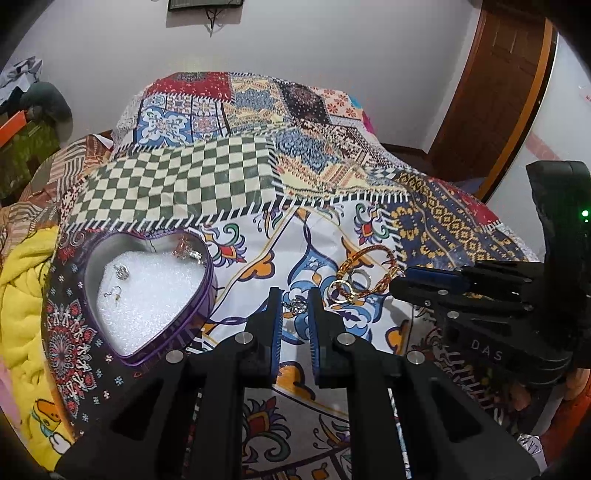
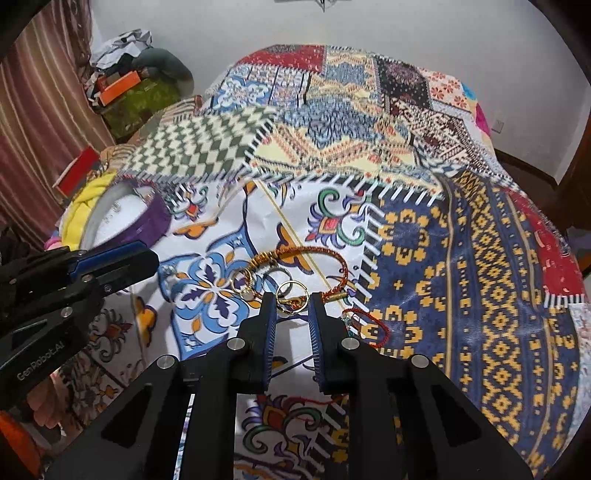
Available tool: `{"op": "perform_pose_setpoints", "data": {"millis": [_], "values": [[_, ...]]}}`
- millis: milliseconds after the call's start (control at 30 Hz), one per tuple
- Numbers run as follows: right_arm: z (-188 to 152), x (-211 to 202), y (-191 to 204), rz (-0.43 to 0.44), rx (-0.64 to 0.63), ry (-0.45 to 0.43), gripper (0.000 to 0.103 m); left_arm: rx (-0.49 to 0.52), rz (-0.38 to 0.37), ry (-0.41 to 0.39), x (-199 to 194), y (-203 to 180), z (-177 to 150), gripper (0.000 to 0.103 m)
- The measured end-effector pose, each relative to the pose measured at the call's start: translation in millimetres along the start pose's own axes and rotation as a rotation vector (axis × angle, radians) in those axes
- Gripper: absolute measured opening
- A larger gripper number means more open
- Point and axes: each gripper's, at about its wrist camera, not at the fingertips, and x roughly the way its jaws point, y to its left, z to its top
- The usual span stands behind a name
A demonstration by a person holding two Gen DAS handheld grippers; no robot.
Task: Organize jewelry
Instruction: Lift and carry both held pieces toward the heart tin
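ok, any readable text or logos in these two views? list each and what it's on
"D A S": on the right gripper body, left wrist view.
"GenRobot.AI": on the left gripper body, right wrist view.
Dark plaque on the wall, top edge of the left wrist view: too blurred to read.
Nothing legible on the heart tin or the quilt.

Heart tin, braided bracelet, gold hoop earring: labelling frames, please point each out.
heart tin (image 1: 207,291): left wrist view, purple side wall.
braided bracelet (image 2: 343,266): right wrist view, right curve.
gold hoop earring (image 2: 292,283): right wrist view, top of hoop.
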Motion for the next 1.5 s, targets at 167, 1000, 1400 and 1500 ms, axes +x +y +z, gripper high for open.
{"op": "perform_pose_setpoints", "data": {"millis": [167,1000,1400,1500], "values": [[7.3,-23.3,4.6,0.002,-0.004,-0.059,0.016,0.003,0.009,-0.039,-19.3,-1.2,4.6,0.012],[46.0,-76.8,76.5,0.124,-0.074,-0.263,0.016,-0.025,0.118,-0.245,-112.6,33.0,18.9,0.012],[53.0,-43.1,106.1,0.181,-0.119,-0.212,0.016,-0.069,0.176,-0.260,-118.1,73.1,18.4,0.012],[53.7,-30.8,110.7,0.184,-0.130,-0.186,0.016,-0.083,0.177,-0.248,-109.8,82.7,17.3,0.012]]}}
